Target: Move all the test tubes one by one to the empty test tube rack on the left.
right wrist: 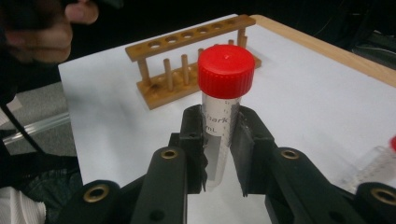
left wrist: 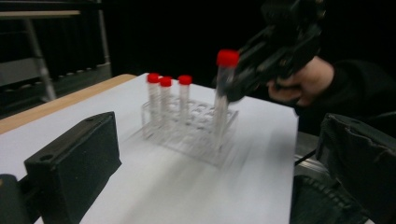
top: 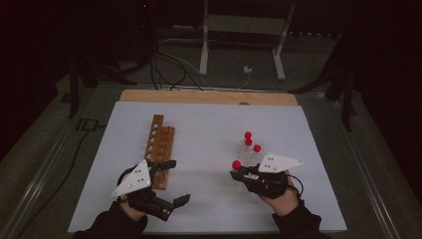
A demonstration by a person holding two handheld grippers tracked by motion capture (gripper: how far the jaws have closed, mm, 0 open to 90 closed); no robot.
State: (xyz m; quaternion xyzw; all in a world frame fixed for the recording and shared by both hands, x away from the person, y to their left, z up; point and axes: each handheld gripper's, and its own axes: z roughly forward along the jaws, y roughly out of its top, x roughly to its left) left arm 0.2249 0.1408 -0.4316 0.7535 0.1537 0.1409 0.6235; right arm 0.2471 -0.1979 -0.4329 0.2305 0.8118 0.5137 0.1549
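Near right, right gripper (right wrist: 219, 154): clamped on tube (right wrist: 223, 102); lifted from clear rack (left wrist: 187, 128)
Left gripper (top: 171, 181): open, empty
Left to do: wooden rack (top: 160, 147) empty; three tubes wait

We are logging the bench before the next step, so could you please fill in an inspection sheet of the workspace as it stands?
Surface: white sheet on a wooden table.
Job's things: red-capped tube upright in the right gripper; three capped tubes in the clear rack; wooden rack with its holes unfilled.
Clutter: nothing seen.
Grippers: right gripper shut on the tube, just off the clear rack; left gripper open, holding nothing, near the wooden rack.
Cables: cables on the floor beyond the table.
Surroundings: dark room, white stand frame behind the table.
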